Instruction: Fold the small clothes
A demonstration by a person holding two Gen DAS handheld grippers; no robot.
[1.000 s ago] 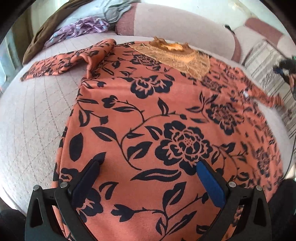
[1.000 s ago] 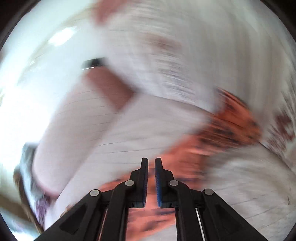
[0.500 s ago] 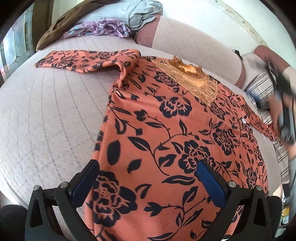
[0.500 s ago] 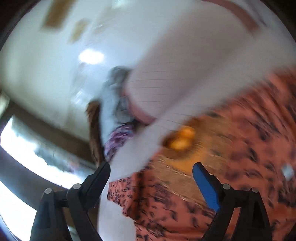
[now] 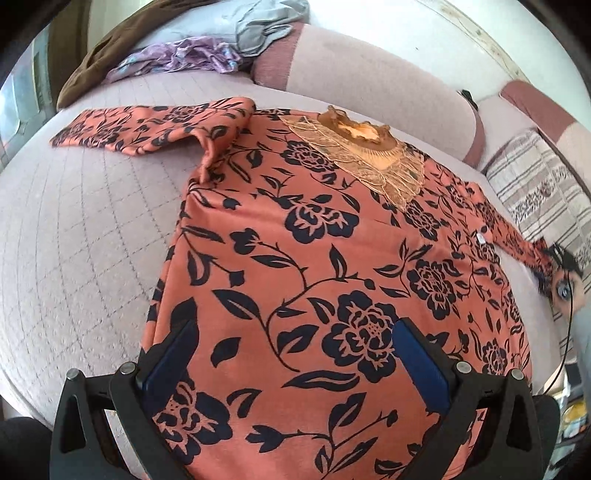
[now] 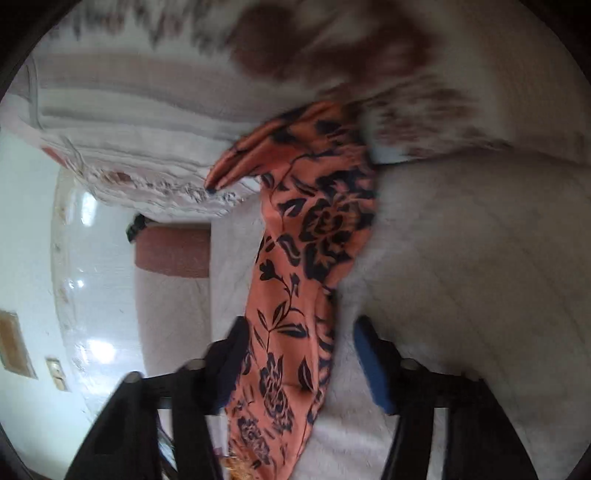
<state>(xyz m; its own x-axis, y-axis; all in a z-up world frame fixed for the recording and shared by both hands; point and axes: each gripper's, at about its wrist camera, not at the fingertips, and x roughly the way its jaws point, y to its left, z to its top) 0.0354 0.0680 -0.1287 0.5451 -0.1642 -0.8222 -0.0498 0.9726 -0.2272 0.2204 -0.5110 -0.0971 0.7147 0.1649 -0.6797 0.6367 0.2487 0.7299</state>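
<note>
- The orange, black-flowered long-sleeved top (image 5: 332, 258) lies flat on the quilted pale sofa seat (image 5: 74, 240).
- My left hand-held gripper (image 5: 295, 354) hovers wide open over its near hem.
- My right hand-held gripper (image 6: 299, 354) straddles the right sleeve (image 6: 306, 258), open; closing on it comes next, I judge.

Purple cloth (image 5: 177, 59), grey cloth (image 5: 266, 26), perhaps a striped cushion (image 5: 546, 192).

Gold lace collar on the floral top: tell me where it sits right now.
In the left wrist view the gold lace collar sits at the far end of the floral top, beside the pink bolster.
</note>
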